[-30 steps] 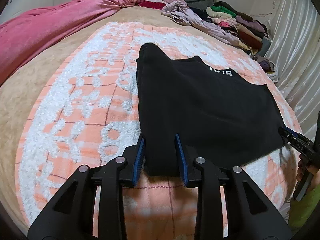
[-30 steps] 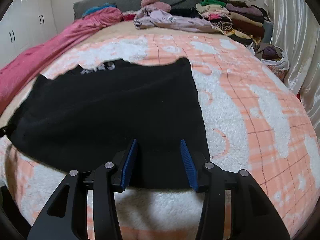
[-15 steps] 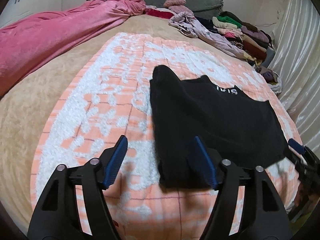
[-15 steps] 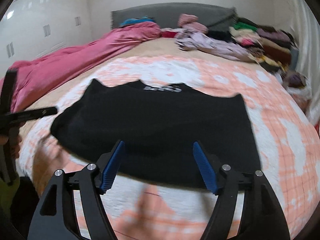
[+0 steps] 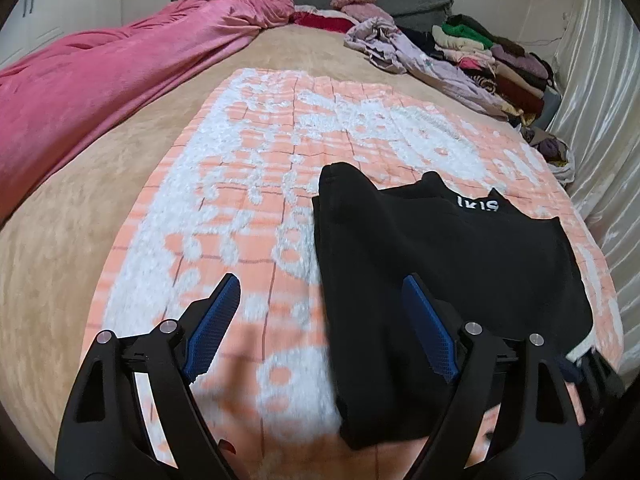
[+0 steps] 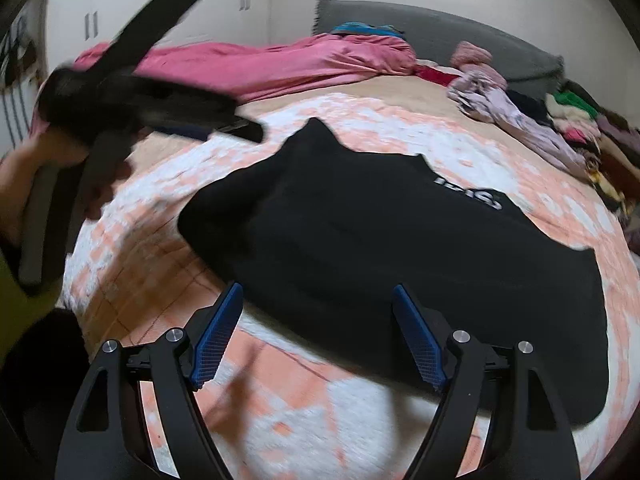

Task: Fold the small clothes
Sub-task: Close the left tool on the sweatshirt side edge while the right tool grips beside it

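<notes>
White lettering — unreadable — on the black garment [image 5: 448,248].

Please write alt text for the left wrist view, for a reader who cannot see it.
A black garment lies flat on an orange and white blanket, and the open left gripper above its near edge holds nothing. Clothes are piled behind.

Both grippers let go of the black garment [image 5: 448,264] and back away from its near edge. The left gripper [image 5: 320,320] has just been opening, its jaws now wide with the garment's left edge lying loose between them. The right gripper [image 6: 316,332] has opened too and swung leftwards, bringing the other tool into its view.
</notes>
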{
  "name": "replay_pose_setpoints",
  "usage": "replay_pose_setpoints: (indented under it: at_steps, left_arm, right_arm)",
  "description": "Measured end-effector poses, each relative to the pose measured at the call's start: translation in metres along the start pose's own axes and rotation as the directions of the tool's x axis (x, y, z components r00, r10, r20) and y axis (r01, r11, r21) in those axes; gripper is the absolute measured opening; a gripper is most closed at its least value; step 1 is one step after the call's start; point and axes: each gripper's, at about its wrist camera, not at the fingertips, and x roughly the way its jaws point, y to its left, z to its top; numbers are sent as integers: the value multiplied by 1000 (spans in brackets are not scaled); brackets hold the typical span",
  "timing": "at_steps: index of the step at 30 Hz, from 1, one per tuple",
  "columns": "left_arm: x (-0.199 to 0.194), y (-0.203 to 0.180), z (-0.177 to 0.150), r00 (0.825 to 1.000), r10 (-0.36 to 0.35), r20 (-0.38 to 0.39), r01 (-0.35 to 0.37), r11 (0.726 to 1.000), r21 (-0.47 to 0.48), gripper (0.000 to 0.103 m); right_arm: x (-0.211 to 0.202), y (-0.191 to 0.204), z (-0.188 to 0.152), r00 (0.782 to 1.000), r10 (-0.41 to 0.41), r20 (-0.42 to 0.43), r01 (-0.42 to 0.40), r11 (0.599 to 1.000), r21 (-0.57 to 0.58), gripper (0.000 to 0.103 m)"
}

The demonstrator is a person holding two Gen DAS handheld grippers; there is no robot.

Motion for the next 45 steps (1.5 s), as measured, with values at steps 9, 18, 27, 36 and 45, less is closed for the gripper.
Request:
replay_pose_setpoints:
  at_steps: [9, 18, 27, 36, 45]
  left_arm:
    - [39, -2, 18, 996, -19, -86, 19, 1000, 3, 76]
    - [67, -6, 22, 990, -30, -136, 32, 999, 13, 76]
    - [77, -9, 21, 988, -33, -149, 36, 999, 22, 74]
    - [71, -22, 20, 985, -69, -156, 72, 997, 10, 45]
    - [44, -55, 27, 993, -65, -103, 70, 997, 45, 15]
  right_arm:
    - [29, 34, 1, 1000, -8, -20, 4, 986, -165, 76]
    - [55, 55, 3, 994, -113, -15, 105, 958, -267, 76]
    - [62, 44, 11, 989, -144, 29, 147, 970, -191, 17]
    - [33, 25, 16, 992, -60, 113, 65, 997, -45, 11]
    - [2, 5, 15, 978, -50, 204, 50, 999, 2, 7]
